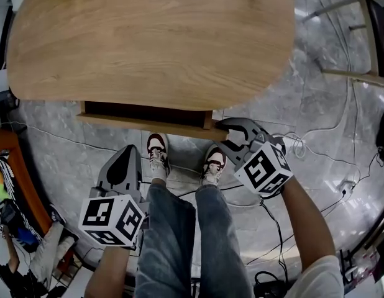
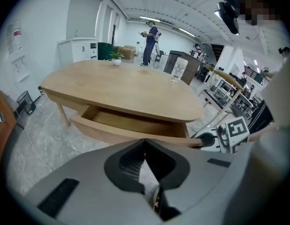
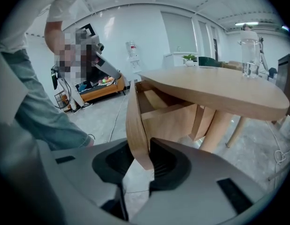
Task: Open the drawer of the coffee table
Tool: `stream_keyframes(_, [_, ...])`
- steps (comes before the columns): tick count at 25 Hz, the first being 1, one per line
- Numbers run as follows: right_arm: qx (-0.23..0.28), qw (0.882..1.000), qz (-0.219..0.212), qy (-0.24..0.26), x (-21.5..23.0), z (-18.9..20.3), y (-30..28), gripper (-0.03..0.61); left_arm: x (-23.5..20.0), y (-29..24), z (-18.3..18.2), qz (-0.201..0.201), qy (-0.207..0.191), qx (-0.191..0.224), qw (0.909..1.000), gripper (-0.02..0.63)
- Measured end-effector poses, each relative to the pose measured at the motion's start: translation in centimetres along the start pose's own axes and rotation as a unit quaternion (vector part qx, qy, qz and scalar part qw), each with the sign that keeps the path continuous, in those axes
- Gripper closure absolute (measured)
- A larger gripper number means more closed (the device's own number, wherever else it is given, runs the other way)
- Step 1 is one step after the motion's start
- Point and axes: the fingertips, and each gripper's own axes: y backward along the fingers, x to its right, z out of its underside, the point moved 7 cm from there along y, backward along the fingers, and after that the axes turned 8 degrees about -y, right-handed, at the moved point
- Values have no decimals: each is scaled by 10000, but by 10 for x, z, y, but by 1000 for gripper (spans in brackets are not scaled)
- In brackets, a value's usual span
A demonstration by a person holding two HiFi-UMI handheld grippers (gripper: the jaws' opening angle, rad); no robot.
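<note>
1. The drawer (image 1: 145, 124) stands partly pulled out from under the near edge of the oval wooden tabletop (image 1: 148, 42). Its dark inside shows in the head view.
2. The right tool (image 3: 142, 159) is clamped on the right end of the drawer's front panel, and the panel's edge fills the gap between its two pads.
3. The left tool (image 2: 145, 142) hangs low on the left, apart from the drawer. Its jaws are pressed together at the tips with nothing between them.
4. The person's shoes (image 1: 158, 153) stand on the grey marbled floor (image 1: 68, 148) just before the drawer, between the two tools.
5. A clear glass vessel (image 2: 177, 71) and a small potted plant (image 2: 117, 56) stand on the far part of the tabletop.
</note>
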Motion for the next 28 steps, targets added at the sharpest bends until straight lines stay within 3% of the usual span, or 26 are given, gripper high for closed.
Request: stream_keyframes(28, [-437,9976,-525,110,-60,22,1,480,-13,5,15,12,70,-89,9999,623])
